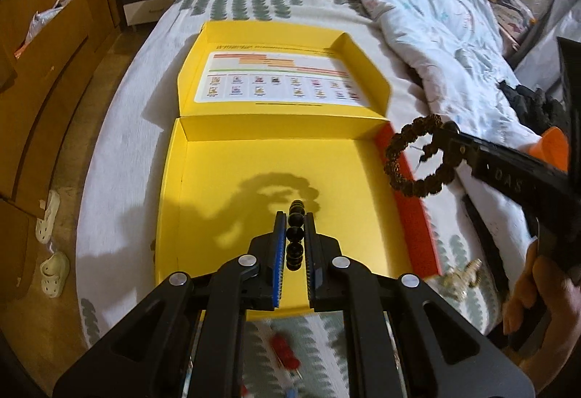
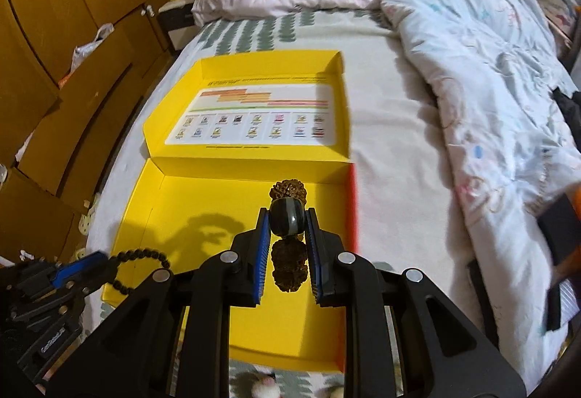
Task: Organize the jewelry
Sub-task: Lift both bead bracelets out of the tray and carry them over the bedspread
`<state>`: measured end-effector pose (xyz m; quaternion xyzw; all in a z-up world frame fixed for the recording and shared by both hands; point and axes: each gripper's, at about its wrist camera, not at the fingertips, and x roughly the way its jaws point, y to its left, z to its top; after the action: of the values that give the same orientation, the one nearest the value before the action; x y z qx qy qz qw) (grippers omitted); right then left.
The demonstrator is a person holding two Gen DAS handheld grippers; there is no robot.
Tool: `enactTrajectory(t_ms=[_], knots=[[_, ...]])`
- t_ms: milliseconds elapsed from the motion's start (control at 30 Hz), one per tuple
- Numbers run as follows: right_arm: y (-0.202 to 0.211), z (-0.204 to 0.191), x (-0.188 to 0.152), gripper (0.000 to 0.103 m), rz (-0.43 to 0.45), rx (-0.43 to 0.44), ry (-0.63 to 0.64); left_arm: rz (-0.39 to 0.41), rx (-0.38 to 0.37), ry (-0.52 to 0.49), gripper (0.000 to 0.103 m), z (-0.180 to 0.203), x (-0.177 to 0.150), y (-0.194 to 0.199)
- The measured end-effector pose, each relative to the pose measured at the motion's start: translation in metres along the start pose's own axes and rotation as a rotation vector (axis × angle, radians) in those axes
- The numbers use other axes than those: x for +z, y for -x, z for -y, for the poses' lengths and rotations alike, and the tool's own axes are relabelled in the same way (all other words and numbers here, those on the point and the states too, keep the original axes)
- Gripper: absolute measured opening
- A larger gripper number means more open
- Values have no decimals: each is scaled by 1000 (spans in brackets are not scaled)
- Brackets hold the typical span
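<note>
place: home bedroom | signs: bed (image 1: 254, 16), rumpled quilt (image 1: 428, 20), wooden wardrobe (image 1: 43, 45)

Left gripper (image 1: 293, 216) fingers pinch a black bead string (image 1: 294, 238) above the yellow box (image 1: 225, 187), apparently a bracelet.

The open box (image 1: 283, 158) lies on the bed (image 1: 109, 180), quilts (image 1: 435, 16) behind and right of it.

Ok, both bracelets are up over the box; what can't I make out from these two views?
- Gold piece on the bedspread, left wrist view: blurred, shape unclear.
- Red item, left wrist view: blurred, partly behind the left gripper.
- White fluffy things, right wrist view: cut by the bottom edge.
- Lid chart: print too small.
</note>
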<state>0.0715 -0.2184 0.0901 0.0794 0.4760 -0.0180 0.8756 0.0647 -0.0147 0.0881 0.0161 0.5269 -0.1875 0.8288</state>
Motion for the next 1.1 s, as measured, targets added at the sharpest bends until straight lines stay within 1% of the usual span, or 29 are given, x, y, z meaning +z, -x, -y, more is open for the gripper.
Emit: enactTrajectory(t_ms=[133,267,300,333,400,433,600,767,900,1000,1033,1100], knots=[[31,19,-10,20,37,-17,-27,14,-19,-34,10,16,-20,23],[50,38,-21,20,61,-34,-55,10,-41,-77,10,34,-48,36],[54,42,-24,20,65,-46,-60,2,-51,-89,10,39,-56,37],[55,48,-28,20,52,-56,-61,-9,-63,-95,10,42,-63,36],[57,57,-34,20,54,-53,-76,-30,-81,-106,10,50,-78,34],[56,63,-38,20,41,-73,-77,-41,-89,-118,10,55,-88,33],[48,88,-51,20,15,-92,-115,-95,-114,-153,9,76,-128,23],[27,104,-59,20,-32,-103,-136,-146,-162,-180,9,88,-155,16],[10,108,-61,20,-61,-101,-144,-203,-198,-200,9,95,-176,6],[1,110,-61,20,-78,-76,-150,-264,-238,-212,10,98,-190,-6],[-2,110,-60,20,-84,-67,-154,-291,-240,-214,9,98,-194,-15],[-7,113,-60,20,-88,-52,-162,-313,-223,-210,10,94,-198,-27]])
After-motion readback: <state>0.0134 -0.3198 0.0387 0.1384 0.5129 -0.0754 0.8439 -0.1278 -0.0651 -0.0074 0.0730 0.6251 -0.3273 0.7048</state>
